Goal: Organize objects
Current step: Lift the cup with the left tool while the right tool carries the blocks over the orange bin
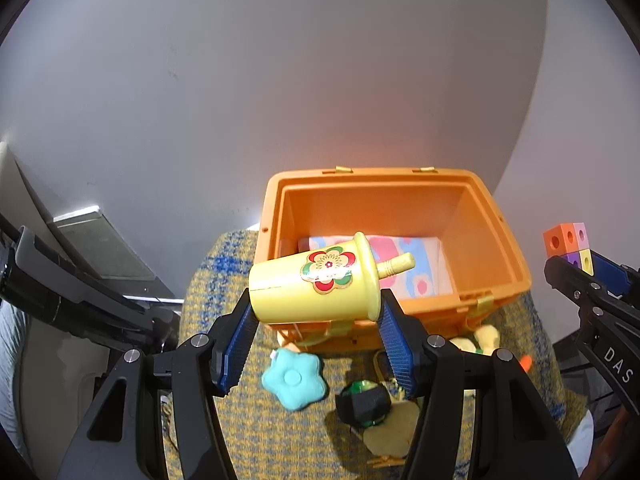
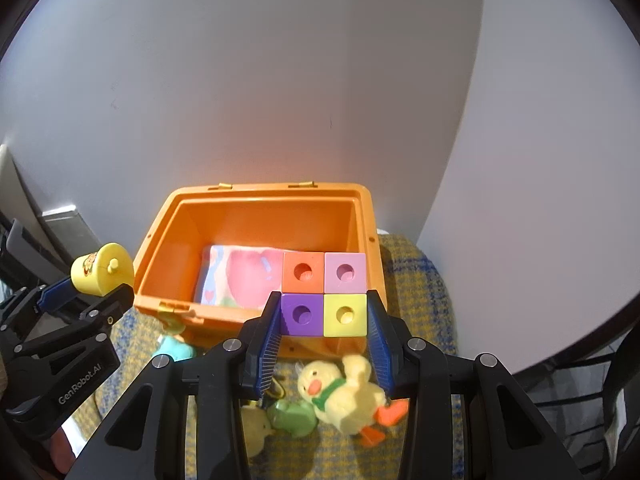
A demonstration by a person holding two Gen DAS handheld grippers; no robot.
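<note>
Step in hand: carrying toys to the orange bin (image 2: 256, 216), which stands open on the woven mat (image 1: 224, 280); a patterned cloth (image 2: 240, 276) lies on its floor.

Left gripper (image 1: 316, 320) is clamped on the yellow toy cup (image 1: 316, 284), tipped sideways over the bin's near-left rim.

Right gripper (image 2: 322, 320) grips the four-colour block cluster (image 2: 324, 294) above the near rim.

Next, as I judge: move each farther over the opening, lower, release.

Plush duck (image 2: 348, 392) and teal flower cushion (image 1: 294, 380) lie on the mat, near side.
</note>
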